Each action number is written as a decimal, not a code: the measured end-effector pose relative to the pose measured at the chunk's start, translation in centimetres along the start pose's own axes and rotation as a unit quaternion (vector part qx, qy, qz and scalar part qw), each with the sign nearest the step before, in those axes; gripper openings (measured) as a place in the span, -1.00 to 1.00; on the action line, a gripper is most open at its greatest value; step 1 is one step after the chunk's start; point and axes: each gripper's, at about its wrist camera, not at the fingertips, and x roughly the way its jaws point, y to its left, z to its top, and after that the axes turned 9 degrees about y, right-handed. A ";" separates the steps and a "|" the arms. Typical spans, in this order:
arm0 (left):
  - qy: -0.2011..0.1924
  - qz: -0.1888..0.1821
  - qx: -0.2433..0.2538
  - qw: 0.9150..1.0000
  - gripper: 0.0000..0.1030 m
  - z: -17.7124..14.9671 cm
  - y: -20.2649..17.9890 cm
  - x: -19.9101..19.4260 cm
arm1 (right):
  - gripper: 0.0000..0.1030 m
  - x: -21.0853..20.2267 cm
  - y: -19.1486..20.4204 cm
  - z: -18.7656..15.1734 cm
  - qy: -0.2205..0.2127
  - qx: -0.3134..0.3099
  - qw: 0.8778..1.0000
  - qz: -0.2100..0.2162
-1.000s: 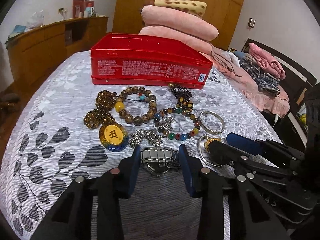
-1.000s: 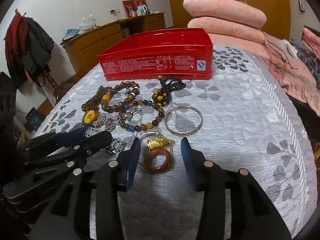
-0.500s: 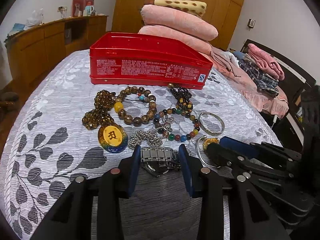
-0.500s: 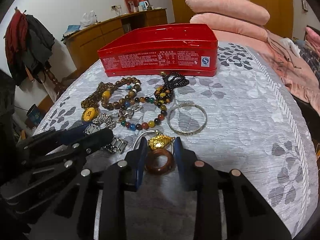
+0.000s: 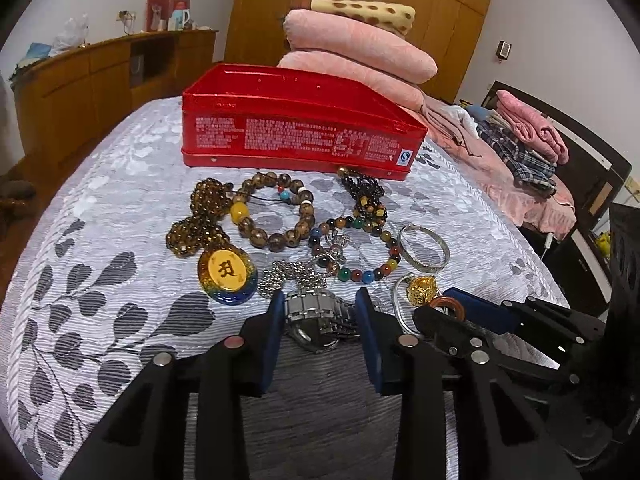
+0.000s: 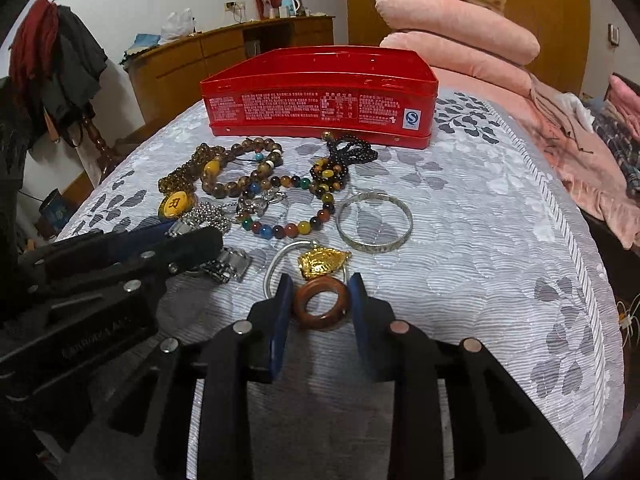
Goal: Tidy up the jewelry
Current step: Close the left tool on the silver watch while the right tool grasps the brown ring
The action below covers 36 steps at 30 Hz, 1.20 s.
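Both sets of jaws are standing narrowed around a piece of jewelry on the bedspread (image 6: pixel 460 208). Your left gripper (image 5: pixel 319 316) is bracketing the steel watch (image 5: pixel 320 312), a silver link band with a round case partly hidden between the blue pads; whether the pads are pressing on it cannot be told. Your right gripper (image 6: pixel 318 300) is closing its blue pads against both sides of the brown ring (image 6: pixel 322 305), a glossy reddish-brown hoop lying flat.

You are working just in front of the remaining pieces. The gold pendant (image 6: pixel 322 263) is lying touching the far edge of the brown ring, on a thin silver hoop (image 6: pixel 280 258). The silver bangle (image 6: pixel 374 220) is resting beyond it, to the right. The multicolor bead bracelet (image 6: pixel 280 230) is lying beside the bangle, with the dark bead strand (image 6: pixel 348 156) behind it. The large brown bead bracelet (image 5: pixel 276 210) and the yellow oval pendant (image 5: pixel 227 276) are sitting to the left, near the silver ball chain (image 5: pixel 288 280).

The red tin (image 5: pixel 296 136) is standing open behind all the jewelry.
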 end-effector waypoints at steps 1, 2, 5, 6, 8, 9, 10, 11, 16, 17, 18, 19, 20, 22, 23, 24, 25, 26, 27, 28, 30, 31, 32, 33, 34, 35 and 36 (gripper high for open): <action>0.003 -0.001 0.002 1.000 -0.22 0.0 -0.1 0.0 | -0.47 0.0 0.0 0.0 0.000 0.001 1.000 0.000; 0.004 -0.002 0.002 1.000 -0.21 0.0 0.0 0.0 | -0.47 -0.1 -0.1 0.0 -0.001 0.004 1.000 0.002; 0.006 0.002 0.009 1.000 -0.16 -0.1 -0.3 -0.1 | -0.47 -0.5 -0.4 0.0 -0.008 0.009 1.000 0.005; 0.006 0.004 0.011 1.000 -0.15 -0.1 -0.4 -0.1 | -0.47 -0.7 -0.5 0.0 -0.010 0.010 1.000 0.005; 0.007 0.002 0.009 1.000 -0.15 -0.1 -0.4 -0.1 | -0.47 -1.0 -0.7 0.0 -0.013 0.011 1.000 0.005; 0.008 -0.001 0.007 1.000 -0.15 -0.1 -0.3 -0.1 | -0.47 -1.1 -0.7 0.0 -0.014 0.013 1.000 0.004; 0.009 -0.005 0.004 1.000 -0.14 0.0 -0.3 0.0 | -0.47 -1.1 -0.9 0.0 -0.014 0.014 1.000 0.004; 0.011 -0.008 0.001 1.000 -0.13 0.0 -0.2 0.0 | -0.47 -1.2 -1.2 -0.1 -0.015 0.017 1.000 0.003; 0.018 0.002 0.012 1.000 0.00 0.2 -0.7 0.5 | -0.47 -1.3 -2.2 -0.1 -0.019 0.029 0.999 0.004; 0.020 0.002 0.016 1.000 0.05 0.2 -0.9 0.6 | -0.47 -1.3 -2.3 -0.1 -0.019 0.030 0.999 0.006; 0.022 0.008 0.023 0.999 0.07 0.2 -1.2 0.7 | -0.47 -1.2 -2.3 -0.1 -0.018 0.030 0.999 0.008; 0.021 0.016 0.028 0.999 0.03 0.2 -1.4 0.8 | -0.47 -1.1 -2.3 -0.1 -0.018 0.030 0.999 0.010; 0.020 0.021 0.028 0.999 -0.03 0.1 -1.4 0.8 | -0.47 -1.0 -2.4 -0.1 -0.017 0.030 0.999 0.013; 0.013 0.012 0.018 1.000 -0.13 0.1 -1.0 0.7 | -0.47 -1.0 -2.4 -0.1 -0.017 0.030 0.999 0.014; 0.010 0.009 0.015 1.000 -0.17 0.1 -0.9 0.7 | -0.47 -1.0 -2.4 -0.1 -0.018 0.031 0.999 0.016; 0.002 0.008 0.013 1.000 -0.30 0.0 -0.8 0.5 | -0.46 -1.0 -2.5 -0.1 -0.018 0.032 0.999 0.017; -0.006 0.012 0.014 1.000 -0.55 -0.1 -0.8 0.2 | -0.46 -1.0 -2.6 -0.1 -0.018 0.034 0.999 0.018; -0.011 0.017 0.017 1.000 -0.56 -0.1 -0.8 -0.1 | -0.46 -1.0 -2.6 -0.1 -0.018 0.034 0.999 0.018; -0.010 0.015 0.019 1.000 -0.56 -0.1 -0.9 -0.1 | -0.46 -1.1 -2.6 -0.1 -0.019 0.035 0.999 0.019; -0.012 0.013 0.020 1.000 -0.56 -0.1 -0.8 -0.1 | -0.46 -1.1 -2.6 -0.1 -0.019 0.035 0.999 0.019; -0.012 0.001 0.011 1.000 -0.57 -0.2 -0.4 -0.2 | -0.46 -1.2 -2.4 -0.1 -0.021 0.033 0.999 0.021; -0.012 -0.006 0.008 1.000 -0.59 -0.2 -0.2 -0.2 | -0.46 -1.2 -2.4 -0.1 -0.021 0.032 0.999 0.021; -0.013 -0.012 0.004 1.000 -0.60 -0.3 0.0 -0.3 | -0.46 -1.3 -2.3 -0.1 -0.021 0.031 0.999 0.021; -0.014 -0.022 -0.003 1.000 -0.63 -0.4 0.2 -0.5 | -0.46 -1.3 -2.2 -0.1 -0.022 0.030 0.999 0.022; -0.017 -0.031 -0.007 0.999 -0.64 -0.4 0.4 -0.7 | -0.46 -1.3 -2.1 -0.1 -0.022 0.029 0.999 0.023; -0.018 -0.034 -0.009 0.999 -0.65 -0.6 0.5 -0.9 | -0.46 -1.3 -2.1 -0.1 -0.022 0.029 0.999 0.023; -0.020 -0.034 -0.011 0.999 -0.65 -0.7 0.6 -1.1 | -0.46 -1.4 -2.1 -0.1 -0.023 0.029 0.999 0.023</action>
